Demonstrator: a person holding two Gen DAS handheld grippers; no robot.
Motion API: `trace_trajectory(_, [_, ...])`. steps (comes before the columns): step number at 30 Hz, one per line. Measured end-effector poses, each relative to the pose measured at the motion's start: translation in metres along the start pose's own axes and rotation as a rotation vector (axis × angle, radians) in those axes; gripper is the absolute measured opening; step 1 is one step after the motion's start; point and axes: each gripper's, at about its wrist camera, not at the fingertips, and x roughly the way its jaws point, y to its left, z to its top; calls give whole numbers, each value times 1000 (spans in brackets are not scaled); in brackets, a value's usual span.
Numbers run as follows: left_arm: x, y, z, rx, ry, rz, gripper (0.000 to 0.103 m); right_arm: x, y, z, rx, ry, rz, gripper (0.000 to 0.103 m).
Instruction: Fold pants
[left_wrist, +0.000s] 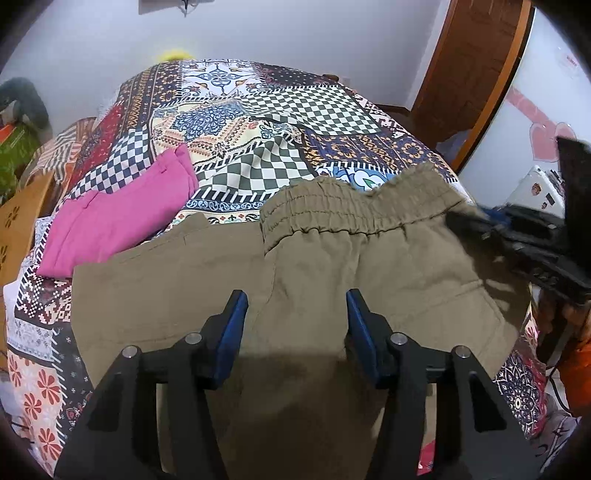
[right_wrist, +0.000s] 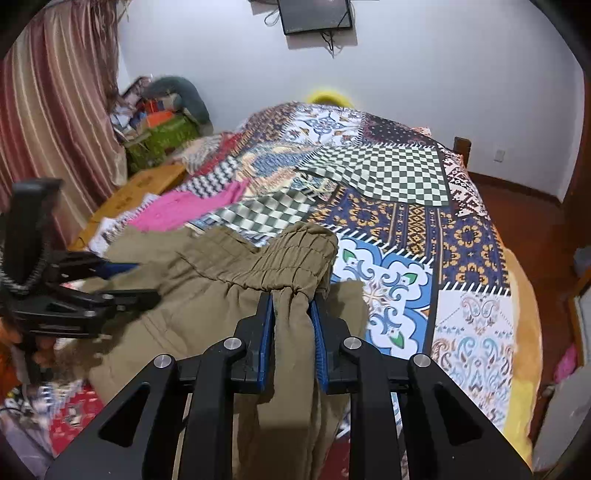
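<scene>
Olive-brown pants (left_wrist: 314, 266) lie on the patchwork bedspread (left_wrist: 295, 110), their elastic waistband (left_wrist: 321, 206) toward the far side. My left gripper (left_wrist: 297, 306) sits low over the seat of the pants. Its blue pads stand apart with flat cloth between them and do not pinch it. In the right wrist view, my right gripper (right_wrist: 293, 314) is shut on a bunched fold of the pants (right_wrist: 207, 295) just below the waistband (right_wrist: 280, 258). The left gripper (right_wrist: 133, 282) shows at the left of that view, and the right gripper (left_wrist: 465, 221) shows at the right edge of the left wrist view.
A folded pink garment (left_wrist: 114, 221) lies on the bed left of the pants. A cardboard box (right_wrist: 140, 188) and a striped curtain (right_wrist: 55, 110) stand beyond the bed's left side. A wooden door frame (left_wrist: 480, 74) is at the right. The bedspread (right_wrist: 406, 206) stretches far ahead.
</scene>
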Motion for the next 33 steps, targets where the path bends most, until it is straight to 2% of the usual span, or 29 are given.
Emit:
trace_trajectory(3, [1, 6, 0, -22, 11, -9, 54, 26, -6, -7, 17, 88, -4, 19])
trace_trajectory(9, [-23, 27, 7, -72, -18, -25, 56, 8, -12, -2, 35, 82, 7, 28])
trace_trajectory(12, [-34, 45, 8, -82, -53, 104, 57, -5, -10, 3, 20, 46, -5, 28])
trace_trajectory(15, [-29, 75, -1, -154, -19, 113, 56, -15, -11, 5, 32, 16, 15, 28])
trace_trajectory(17, [-21, 88, -10, -173, 9, 148, 56, -13, -9, 4, 34, 19, 26, 28])
trace_trajectory(19, [-12, 97, -18, -180, 33, 182, 56, -2, -6, 0, 25, 53, 23, 28])
trace_trajectory(21, [-5, 106, -26, -210, 49, 177, 59, 14, -5, -9, 16, 111, 6, 28])
trace_trajectory(22, [-5, 108, -28, -227, 49, 168, 59, 23, -5, -14, 16, 143, -12, 28])
trace_trajectory(25, [-16, 109, -28, -232, 24, 191, 59, 16, -7, -16, 38, 130, -14, 29])
trace_trajectory(28, [-32, 107, -28, -221, -4, 229, 59, 5, -11, -11, 50, 120, -32, 37])
trace_trajectory(29, [-35, 107, -27, -220, -8, 229, 59, 1, -13, -10, 53, 118, -38, 40])
trace_trajectory(33, [-51, 103, -35, -228, -20, 194, 59, -14, -14, -9, 61, 109, -52, 41])
